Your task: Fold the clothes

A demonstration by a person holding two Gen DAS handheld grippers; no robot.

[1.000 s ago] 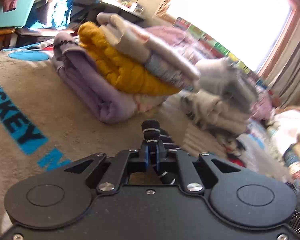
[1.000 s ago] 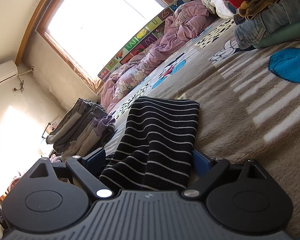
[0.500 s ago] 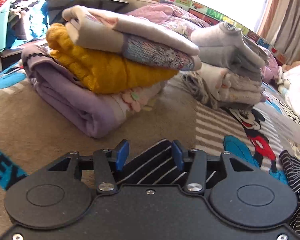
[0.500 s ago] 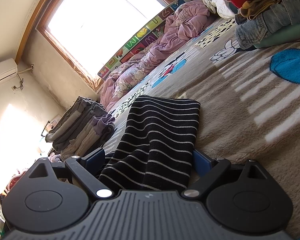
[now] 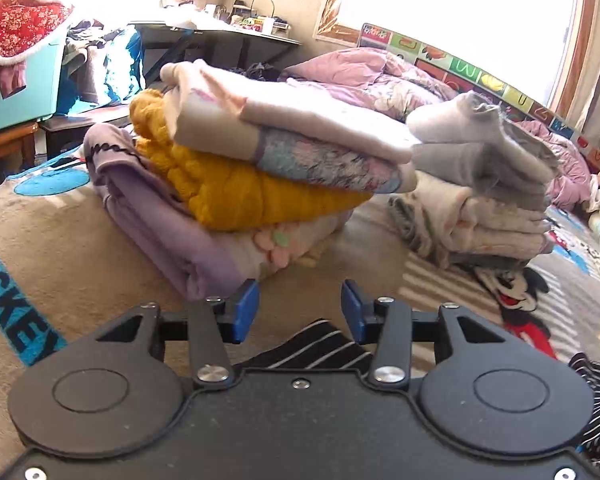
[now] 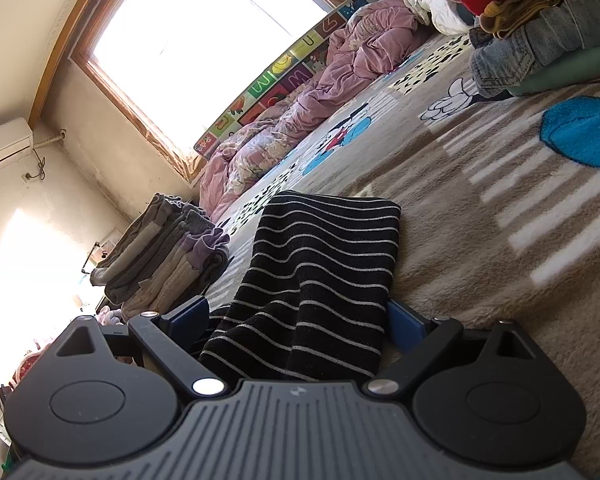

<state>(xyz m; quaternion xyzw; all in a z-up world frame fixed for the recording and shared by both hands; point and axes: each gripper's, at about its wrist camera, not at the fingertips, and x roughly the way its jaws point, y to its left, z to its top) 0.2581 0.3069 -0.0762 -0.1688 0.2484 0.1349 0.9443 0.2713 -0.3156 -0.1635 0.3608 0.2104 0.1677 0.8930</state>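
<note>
Left jaws opening, striped garment beneath

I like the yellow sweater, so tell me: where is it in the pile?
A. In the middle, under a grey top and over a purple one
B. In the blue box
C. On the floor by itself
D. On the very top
A: the yellow sweater lies under the grey top and over the purple one in the pile on the rug.

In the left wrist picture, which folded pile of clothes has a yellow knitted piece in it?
The nearer pile, left of centre: the yellow knit lies between purple and pale layers. The grey pile has none.
</note>
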